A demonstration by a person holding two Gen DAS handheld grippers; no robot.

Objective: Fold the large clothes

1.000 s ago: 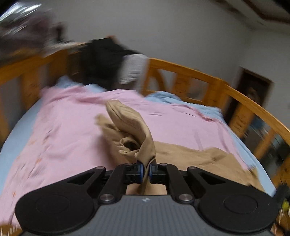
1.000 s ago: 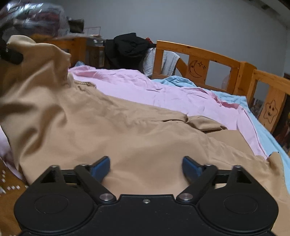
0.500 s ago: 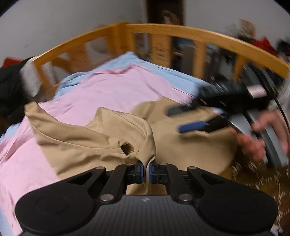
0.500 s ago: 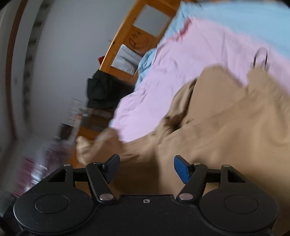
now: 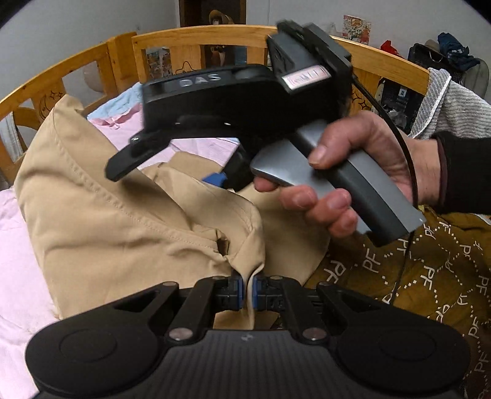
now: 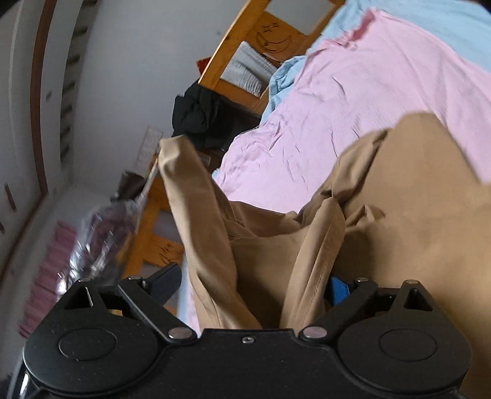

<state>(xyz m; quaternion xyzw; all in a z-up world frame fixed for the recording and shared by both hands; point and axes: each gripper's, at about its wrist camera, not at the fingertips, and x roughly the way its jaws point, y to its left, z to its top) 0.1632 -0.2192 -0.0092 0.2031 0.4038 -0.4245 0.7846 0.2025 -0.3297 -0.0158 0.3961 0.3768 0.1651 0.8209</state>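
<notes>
A tan garment [image 5: 122,214] lies bunched on a pink sheet [image 5: 18,276] on the bed. My left gripper [image 5: 251,291] is shut on a fold of its edge and holds it up. My right gripper [image 5: 172,165], held in a hand, reaches into the tan cloth just beyond; one blue fingertip [image 5: 214,179] shows. In the right wrist view the right gripper [image 6: 251,285] is open, with folds of the tan garment [image 6: 307,261] hanging between its spread fingers [image 6: 337,290].
A wooden bed rail [image 5: 214,33] runs round the far side. A brown patterned blanket [image 5: 429,276] lies at the right. Dark clothes [image 6: 199,116] hang on the rail, and a light blue sheet [image 6: 414,18] lies under the pink sheet [image 6: 353,107].
My right gripper has come closer to the left one and gone into the raised tan cloth, still open. My left gripper keeps its hold on the fold and has swung toward the right.
</notes>
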